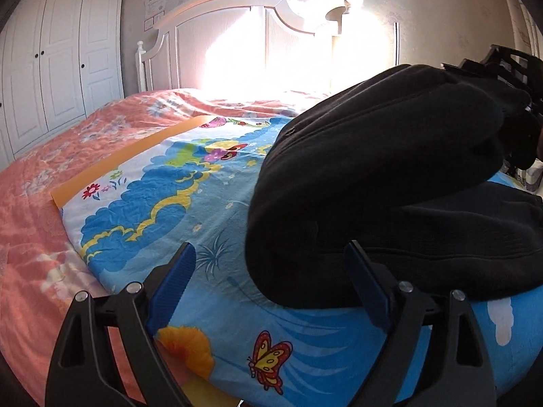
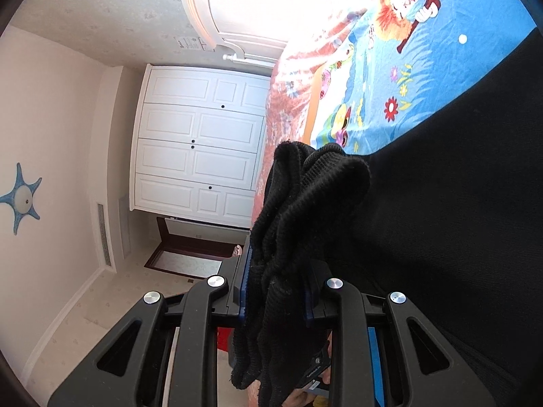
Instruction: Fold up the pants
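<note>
Black pants lie on a blue cartoon sheet spread over the bed. One part of them is lifted and arched over toward the right. My left gripper is open wide just above the sheet. Its blue pads press on nothing, and the near fold of the pants sits by its right finger. My right gripper is rolled on its side and shut on a bunched ribbed edge of the pants. In the left wrist view the right gripper shows at the far right, holding that raised part.
A pink floral bedspread covers the bed under the sheet. The white headboard stands at the back in bright sunlight. A white wardrobe is at the left. The wardrobe and a dark doorway appear beyond the bed.
</note>
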`<state>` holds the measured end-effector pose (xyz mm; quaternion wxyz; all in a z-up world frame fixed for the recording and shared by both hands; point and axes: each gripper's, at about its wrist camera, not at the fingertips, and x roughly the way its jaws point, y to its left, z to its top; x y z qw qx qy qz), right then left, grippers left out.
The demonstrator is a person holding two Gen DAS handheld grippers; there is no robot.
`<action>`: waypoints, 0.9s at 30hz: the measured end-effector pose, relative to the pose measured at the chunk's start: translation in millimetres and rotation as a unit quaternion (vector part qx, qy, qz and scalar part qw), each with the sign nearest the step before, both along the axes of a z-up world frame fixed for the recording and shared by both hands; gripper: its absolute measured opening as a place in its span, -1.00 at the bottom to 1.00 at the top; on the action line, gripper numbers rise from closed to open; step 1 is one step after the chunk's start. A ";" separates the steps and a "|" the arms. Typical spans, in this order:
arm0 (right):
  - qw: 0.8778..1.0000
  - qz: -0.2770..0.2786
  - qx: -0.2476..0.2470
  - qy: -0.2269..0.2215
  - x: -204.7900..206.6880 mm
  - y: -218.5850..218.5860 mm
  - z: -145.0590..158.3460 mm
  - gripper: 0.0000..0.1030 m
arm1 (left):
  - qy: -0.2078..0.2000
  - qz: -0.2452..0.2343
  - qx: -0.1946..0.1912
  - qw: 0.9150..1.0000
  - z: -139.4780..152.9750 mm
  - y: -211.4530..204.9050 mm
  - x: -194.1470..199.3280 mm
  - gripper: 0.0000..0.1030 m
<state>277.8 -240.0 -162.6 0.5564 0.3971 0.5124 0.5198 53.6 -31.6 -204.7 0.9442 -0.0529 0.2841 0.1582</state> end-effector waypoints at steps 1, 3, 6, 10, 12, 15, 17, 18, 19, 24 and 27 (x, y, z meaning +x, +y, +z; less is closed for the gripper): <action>1.000 -0.010 0.003 -0.003 2.0 -10.3 3.0 -0.50 | 0.003 -0.001 -0.006 1.000 -2.6 0.7 5.0 0.72; 1.000 -0.026 0.005 -0.007 5.6 -24.8 5.5 -0.50 | 0.026 0.003 0.014 1.000 -10.3 -0.4 19.0 0.72; 0.999 -0.035 -0.008 -0.001 7.8 -36.2 -0.6 -0.50 | 0.043 0.048 0.020 0.998 -13.5 8.4 26.4 0.71; 0.999 -0.036 -0.001 0.006 8.5 -40.0 -6.8 -0.50 | 0.042 0.013 0.051 0.998 -8.2 -8.7 24.0 0.69; 0.999 -0.034 0.003 0.001 7.2 -39.1 -3.5 -0.50 | 0.050 -0.014 0.075 0.996 -10.5 -20.2 27.4 0.70; 0.999 -0.040 -0.004 -0.005 6.1 -42.9 1.1 -0.50 | 0.085 0.039 0.089 0.992 -18.8 -10.3 37.2 0.61; 0.999 -0.045 -0.011 -0.003 6.1 -46.6 0.5 -0.50 | 0.096 0.051 0.084 0.991 -18.5 -4.0 38.4 0.60; 0.999 -0.047 -0.013 0.000 6.7 -47.0 -0.2 -0.50 | 0.092 0.049 0.103 0.989 -15.1 -8.1 36.9 0.59; 0.999 -0.050 -0.014 0.003 5.8 -51.4 -3.0 -0.50 | 0.083 0.039 0.125 0.988 -10.7 -15.6 34.1 0.58; 0.997 -0.064 -0.050 0.000 7.8 -72.8 -23.9 -0.51 | 0.097 0.008 0.140 0.985 -14.0 -24.0 39.9 0.61; 0.993 -0.060 -0.101 0.021 6.5 -74.9 -54.5 -0.51 | 0.117 0.008 0.129 0.985 -24.7 -19.3 42.1 0.60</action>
